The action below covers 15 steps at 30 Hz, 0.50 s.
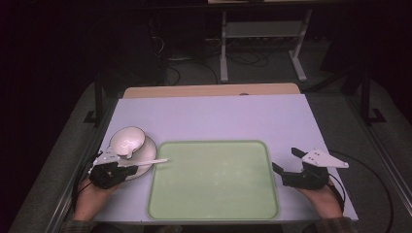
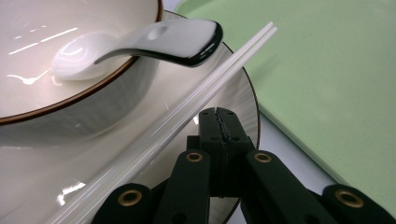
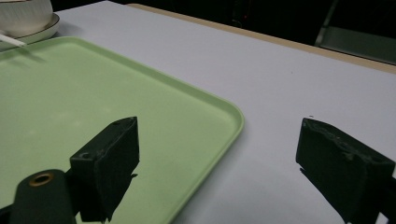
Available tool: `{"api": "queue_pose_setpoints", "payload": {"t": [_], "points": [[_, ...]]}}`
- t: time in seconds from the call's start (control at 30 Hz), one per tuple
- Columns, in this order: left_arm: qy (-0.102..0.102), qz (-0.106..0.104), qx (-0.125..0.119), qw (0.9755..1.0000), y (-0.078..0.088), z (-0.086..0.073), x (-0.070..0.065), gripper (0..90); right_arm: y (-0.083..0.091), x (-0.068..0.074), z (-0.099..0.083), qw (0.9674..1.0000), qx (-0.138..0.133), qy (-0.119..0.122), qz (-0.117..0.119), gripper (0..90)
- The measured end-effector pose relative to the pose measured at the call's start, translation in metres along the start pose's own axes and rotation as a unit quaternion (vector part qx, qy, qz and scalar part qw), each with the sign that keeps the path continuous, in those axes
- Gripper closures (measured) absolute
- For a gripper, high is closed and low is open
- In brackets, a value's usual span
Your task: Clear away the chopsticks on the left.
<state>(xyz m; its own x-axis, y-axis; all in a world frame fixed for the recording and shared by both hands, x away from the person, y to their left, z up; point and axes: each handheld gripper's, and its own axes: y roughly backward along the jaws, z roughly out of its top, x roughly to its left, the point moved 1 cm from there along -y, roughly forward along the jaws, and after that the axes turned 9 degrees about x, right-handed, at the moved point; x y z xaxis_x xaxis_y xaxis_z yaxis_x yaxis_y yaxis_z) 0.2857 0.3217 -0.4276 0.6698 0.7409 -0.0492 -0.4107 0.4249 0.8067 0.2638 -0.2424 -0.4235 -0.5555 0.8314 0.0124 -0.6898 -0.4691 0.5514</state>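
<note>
two grippers at the near edge of the table [image 1: 214, 114], one in each hand. left gripper [image 1: 127, 170] sits over the near right part of the white plate [image 1: 145, 145]; in the left gripper view its jaws are pressed together with nothing between the pads. just beside them, on their left in that view, a pair of white chopsticks [image 2: 187, 105] lies across the plate rim, tips pointing toward the green tray [image 1: 214, 204]; whether the jaws touch the chopsticks i cannot tell. in the high view the chopstick tips reach just over the tray's left edge.

white bowl [image 1: 127, 141] with a brown rim stands on the plate, and a white spoon [image 2: 140, 44] rests in it, handle hanging out over the bowl rim toward the chopsticks.

right gripper [image 1: 287, 161] is at the tray's right edge, well apart from the plate. its jaws stand wide apart with nothing between them; in the right gripper view one jaw is over the tray's corner, the other over the bare table surface.
</note>
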Motion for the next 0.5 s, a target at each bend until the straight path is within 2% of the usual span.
{"api": "queue_pose_setpoints", "payload": {"t": [0.17,0.5], "points": [[-0.005,0.005,0.009,0.9999,-0.0062,0.0020,-0.0014,90.0,0.0000,-0.0001,0.0000,1.0000,0.000,0.000,0.000,12.6],[0.007,0.022,0.006,0.9997,-0.0081,0.0009,0.0034,90.0,0.0000,-0.0001,0.0000,1.0000,0.001,0.000,-0.001,12.7]]}}
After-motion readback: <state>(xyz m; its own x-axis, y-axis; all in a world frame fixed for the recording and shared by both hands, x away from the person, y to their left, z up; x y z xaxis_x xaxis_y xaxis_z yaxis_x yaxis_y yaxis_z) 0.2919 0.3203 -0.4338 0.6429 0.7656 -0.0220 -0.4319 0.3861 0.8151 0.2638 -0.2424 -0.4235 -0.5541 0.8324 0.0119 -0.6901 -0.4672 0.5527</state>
